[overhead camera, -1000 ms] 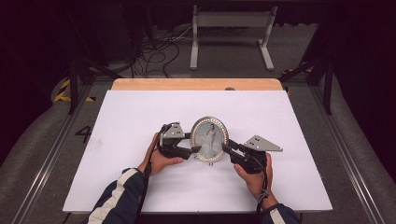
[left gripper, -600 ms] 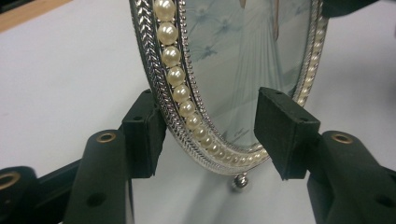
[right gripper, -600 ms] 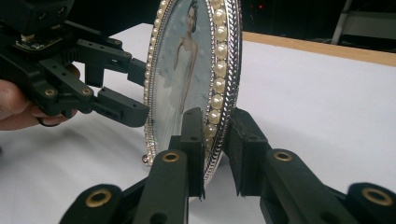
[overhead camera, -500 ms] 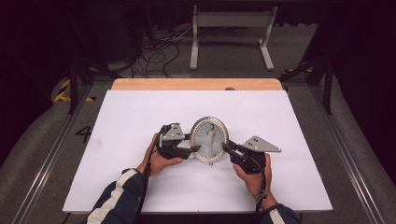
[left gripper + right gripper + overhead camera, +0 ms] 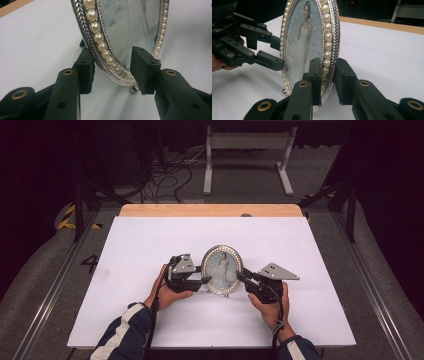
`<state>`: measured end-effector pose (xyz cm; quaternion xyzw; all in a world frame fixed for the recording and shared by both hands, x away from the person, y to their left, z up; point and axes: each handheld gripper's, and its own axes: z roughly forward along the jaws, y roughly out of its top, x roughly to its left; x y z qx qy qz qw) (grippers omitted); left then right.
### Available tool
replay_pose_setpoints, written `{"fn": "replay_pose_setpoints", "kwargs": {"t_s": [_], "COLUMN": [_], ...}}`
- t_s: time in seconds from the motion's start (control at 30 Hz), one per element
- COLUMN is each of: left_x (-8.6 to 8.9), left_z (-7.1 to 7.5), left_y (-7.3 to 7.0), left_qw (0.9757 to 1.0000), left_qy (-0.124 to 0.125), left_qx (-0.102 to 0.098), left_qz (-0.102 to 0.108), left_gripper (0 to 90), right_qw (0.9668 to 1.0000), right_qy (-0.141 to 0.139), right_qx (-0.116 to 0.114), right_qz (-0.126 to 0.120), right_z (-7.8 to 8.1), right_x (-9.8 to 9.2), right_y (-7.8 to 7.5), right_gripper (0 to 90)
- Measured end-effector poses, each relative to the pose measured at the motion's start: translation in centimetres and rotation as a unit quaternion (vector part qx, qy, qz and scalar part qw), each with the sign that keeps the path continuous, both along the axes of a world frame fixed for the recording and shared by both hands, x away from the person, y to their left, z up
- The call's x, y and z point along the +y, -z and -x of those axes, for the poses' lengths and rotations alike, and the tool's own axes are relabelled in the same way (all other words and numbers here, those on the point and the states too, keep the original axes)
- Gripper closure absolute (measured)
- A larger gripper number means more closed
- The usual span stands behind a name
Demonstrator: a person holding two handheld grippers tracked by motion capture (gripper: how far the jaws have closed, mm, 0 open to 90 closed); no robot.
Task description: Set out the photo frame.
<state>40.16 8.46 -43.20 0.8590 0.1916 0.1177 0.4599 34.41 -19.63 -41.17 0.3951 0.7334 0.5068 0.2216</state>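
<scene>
An oval silver picture frame (image 5: pixel 221 269) rimmed with pearls stands upright on the white tabletop (image 5: pixel 150 245); it holds a photo of a person in a white gown. My right gripper (image 5: pixel 241 276) is shut on the frame's right edge, and in the right gripper view its pads (image 5: pixel 315 75) clamp the pearl rim (image 5: pixel 327 45) front and back. My left gripper (image 5: pixel 205 275) straddles the left edge and its jaws have just been closing. In the left gripper view one pad (image 5: pixel 85 72) sits against the rim's back (image 5: pixel 100 37), while the other pad (image 5: pixel 142 72) stands a little off the glass.
The white tabletop extends well beyond the frame on every side, with a wooden strip (image 5: pixel 210 210) along its far edge. Beyond it are floor cables (image 5: pixel 165 170) and a grey metal stand (image 5: pixel 247 150). Metal rails (image 5: pixel 50 290) flank the table.
The left gripper's jaws have narrowed around the frame's left edge. The frame, the right gripper and both hands have hardly moved.
</scene>
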Motion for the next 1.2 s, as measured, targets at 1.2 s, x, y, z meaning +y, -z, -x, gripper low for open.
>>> {"fn": "replay_pose_setpoints", "kwargs": {"t_s": [1.2], "left_x": [0.0], "left_z": [1.7], "left_y": [-0.3], "left_qw": [0.9985], "left_qy": [-0.006], "left_qx": [-0.022], "left_qz": [-0.05], "left_gripper": [60.6], "right_qw": [1.0], "right_qy": [0.0], "right_qx": [-0.001], "right_qz": [0.004], "right_z": [-0.7], "right_x": [0.2], "right_y": [0.1], "right_gripper": [75.0]}}
